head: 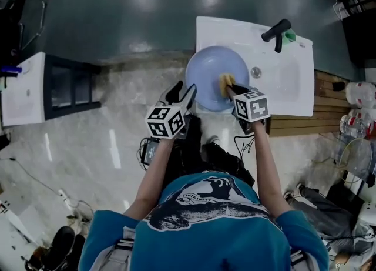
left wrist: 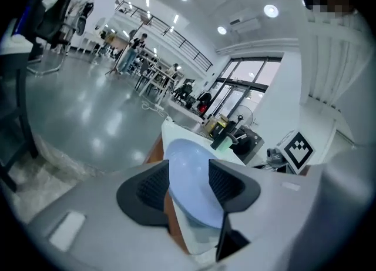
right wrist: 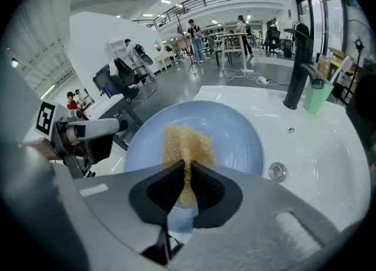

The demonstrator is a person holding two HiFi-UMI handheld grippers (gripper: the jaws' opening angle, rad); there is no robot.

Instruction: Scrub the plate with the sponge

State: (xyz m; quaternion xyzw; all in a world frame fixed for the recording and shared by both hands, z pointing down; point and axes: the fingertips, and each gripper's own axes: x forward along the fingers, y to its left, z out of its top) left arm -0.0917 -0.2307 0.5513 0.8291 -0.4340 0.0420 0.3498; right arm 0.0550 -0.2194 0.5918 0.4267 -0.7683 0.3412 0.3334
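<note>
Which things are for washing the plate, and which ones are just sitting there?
For the job: blue plate, sponge pinched in the right tool, left tool open at the plate's rim, white sink.
Just there: black faucet, green cup, drain.

Bright ceiling lights (left wrist: 271, 10), glare on floor (left wrist: 88, 111), fisheye-warped edges
</note>
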